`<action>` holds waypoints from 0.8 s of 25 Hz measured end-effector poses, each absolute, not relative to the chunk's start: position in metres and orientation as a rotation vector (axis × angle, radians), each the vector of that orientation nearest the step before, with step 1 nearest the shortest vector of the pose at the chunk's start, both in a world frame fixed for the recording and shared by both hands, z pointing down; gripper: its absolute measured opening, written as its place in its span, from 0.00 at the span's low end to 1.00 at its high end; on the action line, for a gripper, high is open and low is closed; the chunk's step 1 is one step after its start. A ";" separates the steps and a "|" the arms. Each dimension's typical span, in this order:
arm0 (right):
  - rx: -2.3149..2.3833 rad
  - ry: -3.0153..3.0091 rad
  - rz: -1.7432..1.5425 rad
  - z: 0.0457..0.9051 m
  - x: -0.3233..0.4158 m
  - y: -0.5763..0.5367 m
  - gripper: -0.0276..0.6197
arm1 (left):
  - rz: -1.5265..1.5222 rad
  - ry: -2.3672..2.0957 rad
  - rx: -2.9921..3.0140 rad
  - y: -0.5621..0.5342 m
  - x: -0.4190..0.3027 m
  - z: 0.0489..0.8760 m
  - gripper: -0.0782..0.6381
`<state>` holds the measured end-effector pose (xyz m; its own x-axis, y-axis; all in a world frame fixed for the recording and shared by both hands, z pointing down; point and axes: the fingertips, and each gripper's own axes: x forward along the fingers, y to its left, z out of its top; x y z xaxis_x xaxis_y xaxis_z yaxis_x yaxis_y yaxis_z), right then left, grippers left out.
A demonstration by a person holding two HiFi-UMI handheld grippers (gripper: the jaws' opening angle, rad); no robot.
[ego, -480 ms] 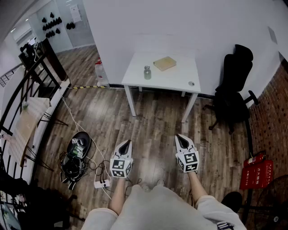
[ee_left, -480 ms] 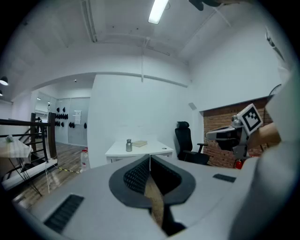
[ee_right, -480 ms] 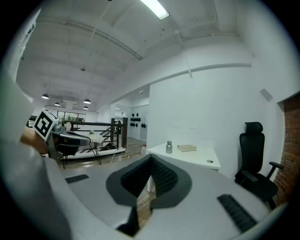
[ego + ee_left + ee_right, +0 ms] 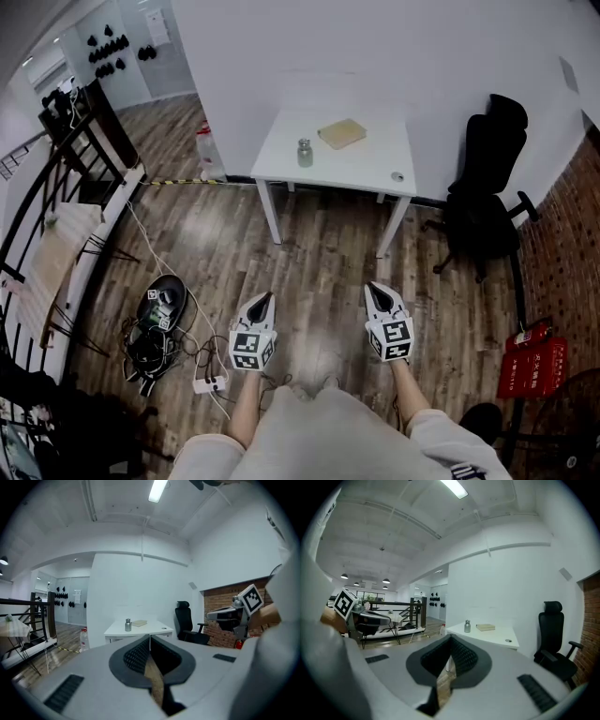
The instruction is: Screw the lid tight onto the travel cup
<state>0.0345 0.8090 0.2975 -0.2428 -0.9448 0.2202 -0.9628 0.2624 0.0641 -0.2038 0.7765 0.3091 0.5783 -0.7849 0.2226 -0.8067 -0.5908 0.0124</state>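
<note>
Both shut tight with nothing between: left tongs [image 4: 266, 297] and right tongs [image 4: 374, 287], pads meeting in each gripper view. Held low in front of body over wood floor [image 4: 319, 253], tips aimed toward surface [image 4: 366, 169], well apart from it. Cup [image 4: 305, 152] upright on surface, left of centre, near tan block [image 4: 342, 132]. Narrower top piece on cup, likely the lid sitting in place; too small to tell whether screwed down. Small round thing [image 4: 397, 175] by right front edge of surface: cannot tell what.

Against half a second back: next to nothing changed. Tongs in same spots, cup and surface shifted only a hair in head view. So task not started, approach at most.

Judged next: close in on surface, open tongs, clamp cup body with one, twist lid with other. Risk: slim cup tipping if grabbed high.
</note>
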 end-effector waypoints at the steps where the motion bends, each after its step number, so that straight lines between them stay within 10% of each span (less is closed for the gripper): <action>1: 1.784 -2.323 0.125 0.297 0.037 0.807 0.04 | 0.294 -1.363 2.688 0.775 -0.201 0.309 0.12; 20: 1.710 -2.360 0.130 0.315 0.070 0.757 0.04 | 0.317 -1.393 2.658 0.734 -0.154 0.325 0.12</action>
<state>0.0701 0.7569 0.3153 -0.2961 -0.9266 0.2318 -0.9465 0.3172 0.0591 -0.1539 0.7339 0.3252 0.5534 -0.7971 0.2415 -0.8231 -0.5678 0.0117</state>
